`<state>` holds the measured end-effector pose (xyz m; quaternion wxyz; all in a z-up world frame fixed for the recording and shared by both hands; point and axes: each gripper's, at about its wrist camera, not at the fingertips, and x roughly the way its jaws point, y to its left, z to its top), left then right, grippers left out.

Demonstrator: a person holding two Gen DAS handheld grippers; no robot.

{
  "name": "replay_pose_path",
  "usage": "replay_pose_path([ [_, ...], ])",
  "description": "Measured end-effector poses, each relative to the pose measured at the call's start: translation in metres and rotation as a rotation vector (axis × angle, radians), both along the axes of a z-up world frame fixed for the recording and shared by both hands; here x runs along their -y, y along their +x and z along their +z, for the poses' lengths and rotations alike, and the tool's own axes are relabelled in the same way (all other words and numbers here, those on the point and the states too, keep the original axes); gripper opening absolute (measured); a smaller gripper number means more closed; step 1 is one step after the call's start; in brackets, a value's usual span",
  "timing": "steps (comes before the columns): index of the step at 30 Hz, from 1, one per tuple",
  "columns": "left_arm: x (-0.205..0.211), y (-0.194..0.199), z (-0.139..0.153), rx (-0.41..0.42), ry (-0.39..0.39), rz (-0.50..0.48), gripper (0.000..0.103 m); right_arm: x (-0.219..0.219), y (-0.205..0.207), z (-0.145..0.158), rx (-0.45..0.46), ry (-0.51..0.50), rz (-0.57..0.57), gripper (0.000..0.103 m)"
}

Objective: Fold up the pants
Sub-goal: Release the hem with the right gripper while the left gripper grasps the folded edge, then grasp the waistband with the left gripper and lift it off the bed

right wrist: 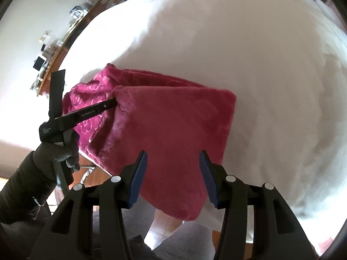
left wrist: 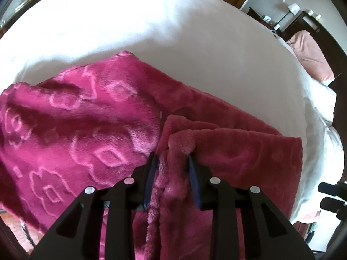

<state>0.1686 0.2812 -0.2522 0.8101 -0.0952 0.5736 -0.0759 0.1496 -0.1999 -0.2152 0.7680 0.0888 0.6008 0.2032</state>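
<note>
The pants are fuzzy magenta fleece with a pink flower pattern (left wrist: 86, 117), lying on a white bed. In the left wrist view my left gripper (left wrist: 172, 159) is shut on a bunched edge of the pants, which hangs between its fingers. A plain folded layer (left wrist: 249, 158) lies to its right. In the right wrist view the pants (right wrist: 173, 130) lie folded near the bed's edge, partly overhanging it. My right gripper (right wrist: 173, 158) is open and empty just above the folded part. The left gripper (right wrist: 112, 103) shows there, clamped on the fabric's left corner.
The white bed sheet (left wrist: 173, 32) stretches far beyond the pants. A pink pillow (left wrist: 312, 58) and a dark headboard lie at the right. A wooden dresser with small items (right wrist: 52, 49) stands left of the bed. The bed edge and floor (right wrist: 167, 221) lie below the pants.
</note>
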Motion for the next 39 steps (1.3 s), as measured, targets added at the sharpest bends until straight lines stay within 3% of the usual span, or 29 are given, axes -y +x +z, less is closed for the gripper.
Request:
replay_pose_path([
  [4,-0.005,-0.009,0.01,0.008,0.062,0.012,0.049,-0.018,0.006,0.005,0.026,0.005,0.054,0.051],
  [9,-0.015,-0.028,0.028,0.044,0.154,0.015,0.048,-0.036,0.011,0.006,0.032,0.018,0.08,0.051],
  [13,-0.029,-0.04,0.039,0.066,0.182,0.028,0.057,-0.055,0.013,0.006,0.031,0.029,0.095,0.051],
  [17,-0.053,-0.048,0.045,0.07,0.175,0.059,0.064,-0.075,0.016,0.006,0.028,0.037,0.108,0.051],
  [25,-0.131,-0.051,0.047,0.044,0.159,0.172,0.067,-0.115,0.027,0.006,0.021,0.053,0.115,0.051],
  [29,-0.171,-0.053,0.049,0.033,0.153,0.246,0.067,-0.134,0.036,0.007,0.028,0.057,0.111,0.06],
  [35,-0.23,-0.055,0.056,0.034,0.116,0.352,0.071,-0.16,0.047,0.003,0.019,0.047,0.098,0.061],
  [39,-0.272,-0.059,0.062,0.056,0.083,0.428,0.071,-0.171,0.052,0.002,0.026,0.05,0.079,0.073],
])
